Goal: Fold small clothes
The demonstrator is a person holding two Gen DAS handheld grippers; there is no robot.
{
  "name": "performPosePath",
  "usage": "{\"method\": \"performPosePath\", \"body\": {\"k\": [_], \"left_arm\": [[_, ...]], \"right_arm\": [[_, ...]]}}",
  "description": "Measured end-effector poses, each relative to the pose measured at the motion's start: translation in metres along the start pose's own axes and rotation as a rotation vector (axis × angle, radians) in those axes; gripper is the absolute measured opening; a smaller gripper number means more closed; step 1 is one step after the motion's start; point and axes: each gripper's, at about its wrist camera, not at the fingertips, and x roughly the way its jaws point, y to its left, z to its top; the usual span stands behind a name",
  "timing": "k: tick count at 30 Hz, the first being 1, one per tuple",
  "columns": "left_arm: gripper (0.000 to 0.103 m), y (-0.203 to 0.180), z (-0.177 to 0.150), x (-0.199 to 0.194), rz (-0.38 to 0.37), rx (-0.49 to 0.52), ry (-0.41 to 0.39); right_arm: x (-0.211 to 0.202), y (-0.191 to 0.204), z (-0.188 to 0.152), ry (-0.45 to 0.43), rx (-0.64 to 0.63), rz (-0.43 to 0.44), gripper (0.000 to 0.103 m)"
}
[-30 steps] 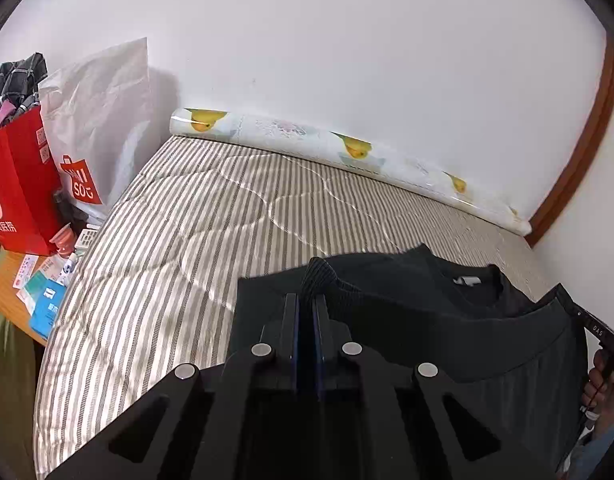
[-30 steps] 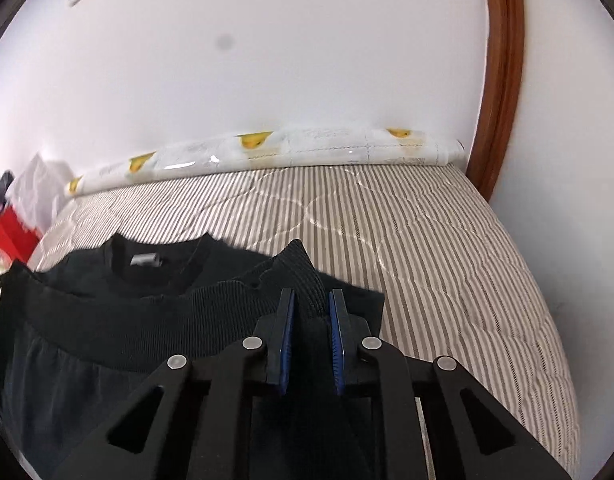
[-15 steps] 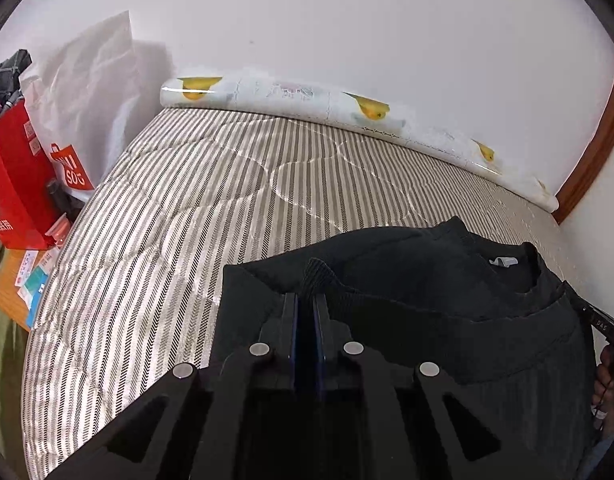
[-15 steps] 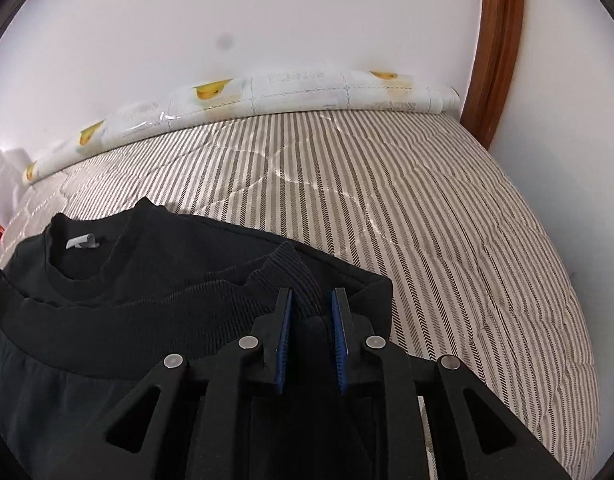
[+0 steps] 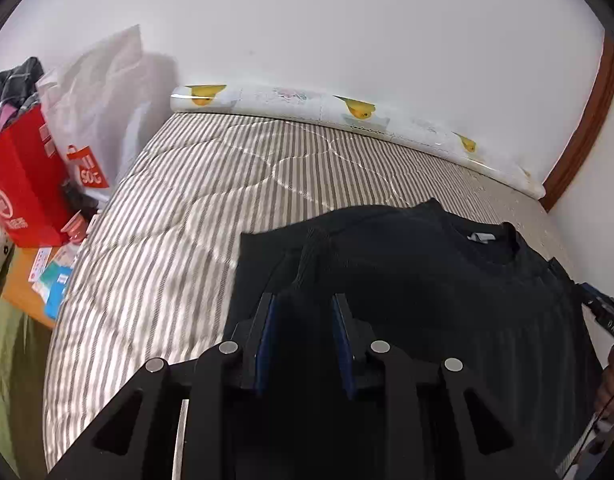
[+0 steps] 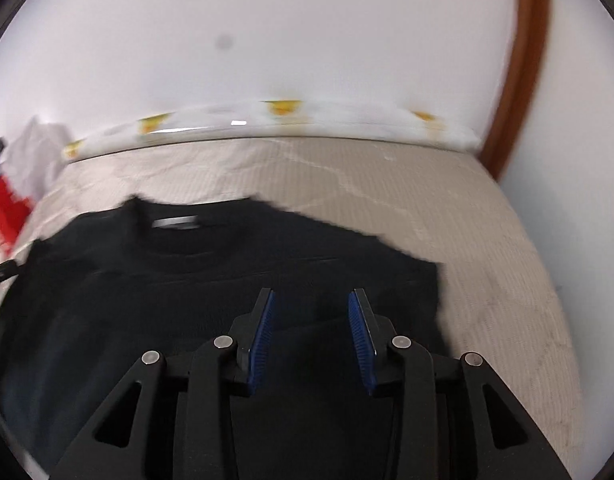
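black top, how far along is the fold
Done: the black top lies on the striped mattress, its bottom hem folded up toward the collar. In hand: both grippers, left and right, have just been opening; the cloth lies between loose pads. Left: any further folds and setting it aside.

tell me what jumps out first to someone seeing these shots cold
The black sweater spread on the striped mattress dominates both views, its neck label toward the wall. Both grippers sit over its near edge, left gripper and right gripper, jaws just opened, blue pads clear of the cloth. Next comes the red shopping bag beside the bed's left side.
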Motion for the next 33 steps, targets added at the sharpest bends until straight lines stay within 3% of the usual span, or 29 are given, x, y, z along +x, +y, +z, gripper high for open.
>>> {"method": "performPosePath", "body": {"k": [6,10,14,17,18,20,21,26,31,33], "left_arm": [[0.03,0.021,-0.032,-0.028,-0.031,-0.033,0.011],[0.031,0.038,-0.059,-0.045,-0.053,-0.062,0.018],[0.031,0.052,-0.087,-0.059,-0.086,-0.074,0.023],[0.032,0.059,-0.103,-0.07,-0.131,-0.075,0.029],[0.035,0.061,-0.109,-0.074,-0.15,-0.073,0.027],[0.049,0.063,-0.119,-0.081,-0.19,-0.078,0.004],[0.05,0.063,-0.122,-0.084,-0.204,-0.079,-0.004],[0.051,0.062,-0.143,-0.098,-0.217,-0.082,-0.034],[0.051,0.071,-0.169,-0.11,-0.285,-0.125,-0.069],[0.051,0.073,-0.18,-0.109,-0.308,-0.129,-0.047]], "right_arm": [[-0.003,0.072,-0.028,0.024,-0.043,0.099,0.038],[-0.001,0.104,-0.042,0.024,-0.071,0.066,0.038],[0.011,0.112,-0.054,0.071,-0.073,-0.001,0.038],[0.003,0.11,-0.067,0.073,-0.053,-0.003,0.038],[-0.001,0.109,-0.071,0.069,-0.05,-0.002,0.039],[-0.009,0.107,-0.082,0.053,-0.055,-0.009,0.041],[-0.012,0.105,-0.086,0.047,-0.058,-0.014,0.041],[-0.028,0.103,-0.11,0.007,-0.055,-0.031,0.043],[-0.049,0.104,-0.133,-0.028,-0.084,-0.048,0.044],[-0.06,0.105,-0.143,-0.051,-0.106,-0.056,0.044]]}}
